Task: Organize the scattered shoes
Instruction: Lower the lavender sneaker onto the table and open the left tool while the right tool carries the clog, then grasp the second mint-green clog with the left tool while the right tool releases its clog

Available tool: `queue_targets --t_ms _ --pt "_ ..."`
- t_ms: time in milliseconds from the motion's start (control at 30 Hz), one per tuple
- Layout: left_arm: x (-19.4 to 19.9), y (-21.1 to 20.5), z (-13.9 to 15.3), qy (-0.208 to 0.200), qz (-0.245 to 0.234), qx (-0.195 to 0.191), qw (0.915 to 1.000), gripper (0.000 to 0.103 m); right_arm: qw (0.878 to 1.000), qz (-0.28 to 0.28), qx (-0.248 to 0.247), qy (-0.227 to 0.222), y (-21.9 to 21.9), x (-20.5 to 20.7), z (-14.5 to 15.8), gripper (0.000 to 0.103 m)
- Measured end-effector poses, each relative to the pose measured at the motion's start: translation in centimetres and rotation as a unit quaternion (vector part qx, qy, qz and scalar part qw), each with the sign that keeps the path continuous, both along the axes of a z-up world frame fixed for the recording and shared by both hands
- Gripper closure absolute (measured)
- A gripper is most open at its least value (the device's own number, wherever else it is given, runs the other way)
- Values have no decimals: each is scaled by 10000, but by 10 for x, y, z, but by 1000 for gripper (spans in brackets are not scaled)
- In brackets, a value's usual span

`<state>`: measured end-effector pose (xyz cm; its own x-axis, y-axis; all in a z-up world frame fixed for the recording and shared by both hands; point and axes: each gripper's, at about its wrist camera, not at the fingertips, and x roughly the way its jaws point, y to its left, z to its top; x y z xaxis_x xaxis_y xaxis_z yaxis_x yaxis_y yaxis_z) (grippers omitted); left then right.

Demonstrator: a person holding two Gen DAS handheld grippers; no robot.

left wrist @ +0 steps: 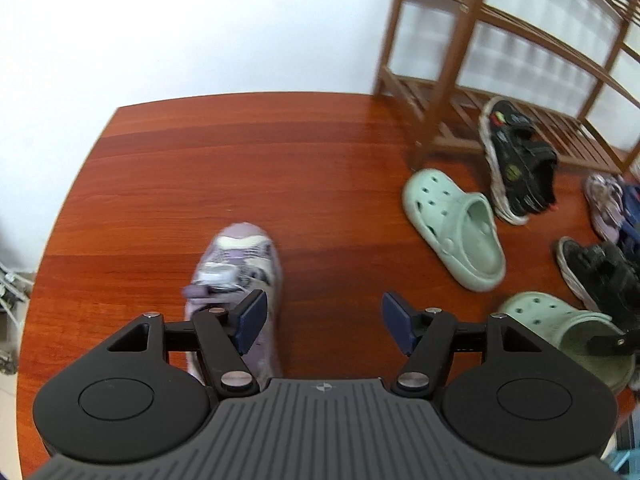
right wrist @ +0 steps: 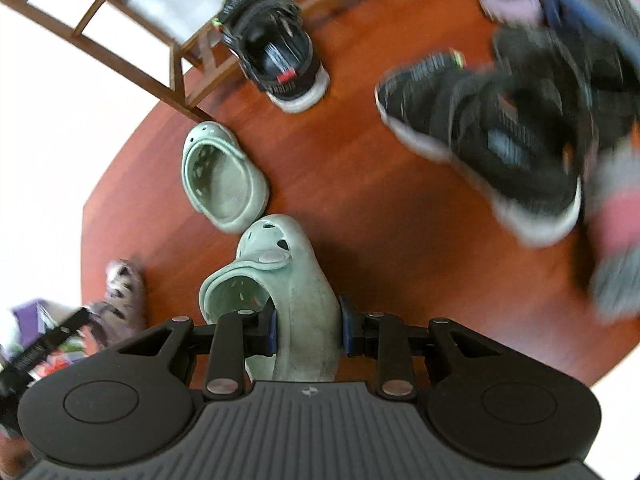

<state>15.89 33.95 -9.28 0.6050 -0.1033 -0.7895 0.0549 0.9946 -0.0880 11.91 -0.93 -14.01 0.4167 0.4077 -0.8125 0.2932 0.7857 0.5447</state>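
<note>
Going L to R across the reddish-brown wooden counter (left wrist: 240, 152): the lilac-and-white patterned sneaker (left wrist: 236, 272) lies near the L edge, long axis running away from the camera, toe pointing toward the white wall. The left hand-held gripper (left wrist: 322, 322) hangs over it w/ pads spread wide and nothing between them; its L pad overlaps the sneaker's heel in view, but contact can't be judged. Next R, one pale mint-green foam clog (left wrist: 456, 228) lies on the counter just beside the leg of the brown slatted wooden shoe rack (left wrist: 452, 64), toe toward that leg, heel toward the camera, axis diagonal. Its mate, the second mint-green foam clog (right wrist: 288, 292), is clamped across its width in the right hand-held gripper (right wrist: 307, 330), tipped on its side, toe pointing away along the fingers toward the first clog. Further R, a black strapped sandal w/ white sole (left wrist: 520, 160) leans at the rack's lowest shelf, toe toward the rack; another black sandal (right wrist: 492, 140) lies R, blurred. To do this well, I judge: keep the squeeze moderate since foam gives, roll the clog sole-down, line its axis up w/ its mate, and set it alongside as a pair. Rack or counter as end spot: pics don't settle that.
</note>
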Motion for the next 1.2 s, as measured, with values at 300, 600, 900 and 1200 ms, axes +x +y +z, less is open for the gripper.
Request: queue_targets --t_ms 300,600,900,1200 --pt "-4 -16 -3 67 -506 146 9986 37 9999 -65 -139 61 36 -31 -16 70" --pt "-8 -23 -8 157 -621 246 9976 37 9992 15 -347 198 44 -41 -37 59" --pt "-1 -31 -14 335 -595 204 9975 37 9947 378 -943 133 38 -37 -34 56" --pt "25 -56 -17 348 -573 -112 9977 36 9812 980 -1630 -329 40 -35 1 44"
